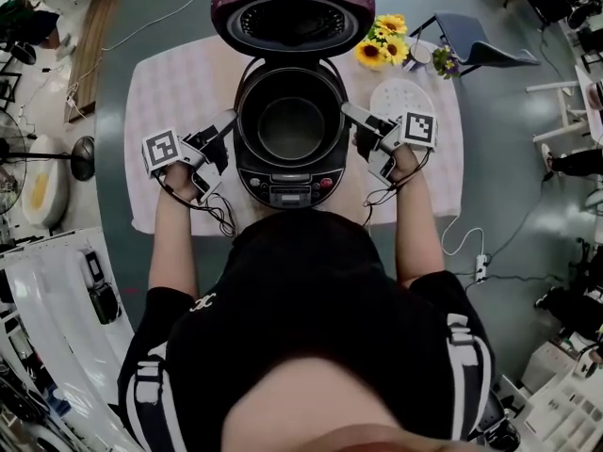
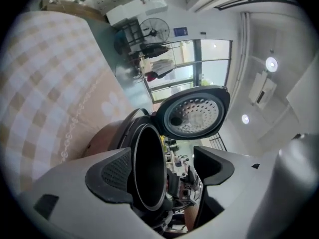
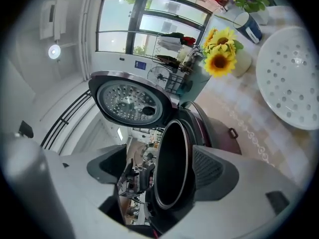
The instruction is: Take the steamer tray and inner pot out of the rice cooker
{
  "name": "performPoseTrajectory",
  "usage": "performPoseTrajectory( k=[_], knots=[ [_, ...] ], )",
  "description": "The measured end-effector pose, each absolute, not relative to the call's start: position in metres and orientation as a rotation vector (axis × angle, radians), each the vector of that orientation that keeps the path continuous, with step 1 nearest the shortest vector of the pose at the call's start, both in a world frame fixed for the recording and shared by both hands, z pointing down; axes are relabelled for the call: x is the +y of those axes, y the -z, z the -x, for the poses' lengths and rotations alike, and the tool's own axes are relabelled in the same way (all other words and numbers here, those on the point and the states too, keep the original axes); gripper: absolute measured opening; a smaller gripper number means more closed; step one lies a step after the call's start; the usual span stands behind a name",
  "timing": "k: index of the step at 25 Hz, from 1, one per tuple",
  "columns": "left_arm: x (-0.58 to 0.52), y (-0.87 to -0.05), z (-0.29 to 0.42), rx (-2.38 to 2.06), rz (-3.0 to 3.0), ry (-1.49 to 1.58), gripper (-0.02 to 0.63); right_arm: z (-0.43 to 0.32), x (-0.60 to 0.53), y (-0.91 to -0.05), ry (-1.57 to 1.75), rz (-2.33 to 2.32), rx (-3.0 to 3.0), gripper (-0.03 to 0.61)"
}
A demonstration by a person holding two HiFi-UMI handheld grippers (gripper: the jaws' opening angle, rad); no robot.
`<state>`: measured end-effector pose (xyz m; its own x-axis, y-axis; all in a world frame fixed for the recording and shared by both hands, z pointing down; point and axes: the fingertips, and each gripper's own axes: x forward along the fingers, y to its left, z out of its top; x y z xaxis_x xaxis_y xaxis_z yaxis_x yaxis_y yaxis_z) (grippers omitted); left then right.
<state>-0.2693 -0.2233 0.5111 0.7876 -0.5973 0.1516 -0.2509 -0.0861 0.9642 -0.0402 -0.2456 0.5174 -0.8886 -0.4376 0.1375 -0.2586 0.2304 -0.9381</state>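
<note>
The rice cooker [image 1: 283, 179] stands open on the table, its lid [image 1: 292, 12] tipped back. The dark inner pot [image 1: 290, 125] sits inside it. The white perforated steamer tray [image 1: 400, 97] lies flat on the cloth to the cooker's right. My left gripper [image 1: 229, 125] is at the pot's left edge and my right gripper [image 1: 350, 114] at its right edge. In the left gripper view the pot rim [image 2: 149, 168] runs between the wide jaws of the left gripper [image 2: 167, 171], and the far jaw stands apart from it. The right gripper [image 3: 158, 169] straddles the rim [image 3: 172, 163] the same way.
A checked tablecloth [image 1: 179, 83] covers the table. Sunflowers [image 1: 382, 43] and a small cup [image 1: 419, 56] stand behind the tray, and the steamer tray [image 3: 291, 78] shows at the right of the right gripper view. A chair [image 1: 471, 40] is beyond the table's far right corner.
</note>
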Motion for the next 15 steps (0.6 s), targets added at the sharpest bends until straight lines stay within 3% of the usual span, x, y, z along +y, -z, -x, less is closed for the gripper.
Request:
performPoseTrajectory(
  k=[15],
  knots=[
    [-0.217, -0.523, 0.261, -0.6, -1.635, 0.292, 0.351, 0.046, -0.245, -0.525, 1.813, 0.611, 2.273, 0.355]
  ],
)
